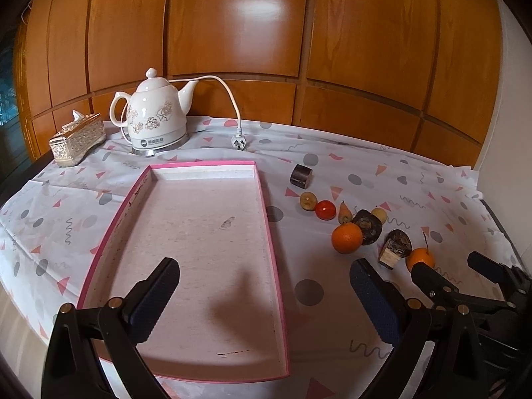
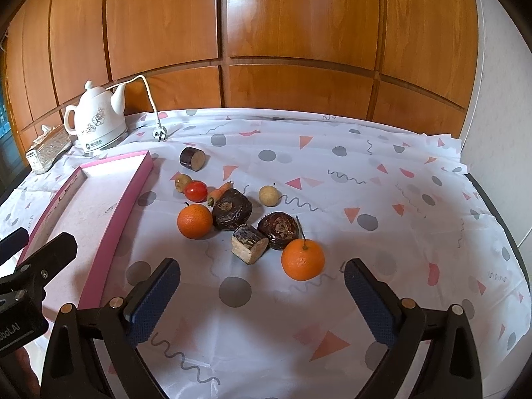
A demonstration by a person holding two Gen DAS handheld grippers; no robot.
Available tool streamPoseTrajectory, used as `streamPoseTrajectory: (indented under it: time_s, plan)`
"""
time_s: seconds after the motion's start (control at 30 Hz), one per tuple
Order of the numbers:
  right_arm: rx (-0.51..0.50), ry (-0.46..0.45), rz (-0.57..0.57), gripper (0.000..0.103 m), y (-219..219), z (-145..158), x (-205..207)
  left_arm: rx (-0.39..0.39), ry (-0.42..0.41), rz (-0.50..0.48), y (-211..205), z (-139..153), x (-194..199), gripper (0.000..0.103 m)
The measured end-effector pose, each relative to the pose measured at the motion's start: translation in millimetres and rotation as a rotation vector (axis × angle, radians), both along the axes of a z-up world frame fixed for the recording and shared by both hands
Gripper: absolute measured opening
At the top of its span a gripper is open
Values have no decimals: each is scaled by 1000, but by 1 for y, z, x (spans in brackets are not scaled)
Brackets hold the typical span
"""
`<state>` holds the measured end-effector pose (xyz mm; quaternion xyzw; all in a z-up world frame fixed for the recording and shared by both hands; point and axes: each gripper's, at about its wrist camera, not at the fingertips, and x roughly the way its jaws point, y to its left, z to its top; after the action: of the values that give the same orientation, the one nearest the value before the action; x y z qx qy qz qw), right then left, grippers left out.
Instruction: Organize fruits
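A pink-rimmed tray (image 1: pixel 269 232) (image 2: pixel 133 179) lies on the patterned cloth, nothing in it. To its right lie two oranges (image 2: pixel 194 221) (image 2: pixel 302 259), a red tomato (image 2: pixel 196 190), a small carrot (image 2: pixel 217 193), two pale round fruits (image 2: pixel 269 195) (image 2: pixel 183 181), and several dark brown pieces (image 2: pixel 231 213). The same items show in the left wrist view, among them an orange (image 1: pixel 346 237) and the tomato (image 1: pixel 325 209). My left gripper (image 1: pixel 264 302) is open above the tray's near end. My right gripper (image 2: pixel 262 299) is open just before the nearer orange; it also shows in the left wrist view (image 1: pixel 462 272).
A white floral kettle (image 1: pixel 156 116) with cord and plug (image 1: pixel 238 142) stands at the back left, beside a gold tissue box (image 1: pixel 78 139). Wooden panelling (image 2: pixel 266 33) backs the table. The table edge runs on the right (image 2: pixel 498 216).
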<state>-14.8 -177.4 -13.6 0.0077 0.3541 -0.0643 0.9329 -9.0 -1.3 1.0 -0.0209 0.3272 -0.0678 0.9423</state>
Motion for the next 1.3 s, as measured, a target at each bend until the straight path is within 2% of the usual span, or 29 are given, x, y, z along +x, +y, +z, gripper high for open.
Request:
streamPoseTrajectory:
  time_s: [0.3,0.5,0.67,0.8,0.83,0.87,0.97,1.03,1.3]
  plan:
    - [5,-2,-1,101,-4,-1,0,3,13,-24,-6,-1,3,103]
    - [10,-2,-7,99,-16,-2,2,16,35,-79,-18,-1,10,103]
    - [45,24,-38,87,-41,-7,3,10,75,-131,-29,-2,21,103]
    - [94,52,-54,64,-62,-15,2,13,85,-169,-39,-3,27,102]
    - [111,56,-46,57,-65,-16,1,15,89,-187,-43,-3,29,96]
    - [122,59,-41,53,-68,-18,0,13,97,-211,-48,-3,31,86]
    - [148,69,-25,43,-72,-22,1,9,130,-262,-61,-8,39,71]
    - [170,73,-19,38,-75,-26,2,-4,150,-288,-69,-12,43,66]
    - [215,63,42,38,-73,-32,7,-18,175,-264,-85,-22,66,65]
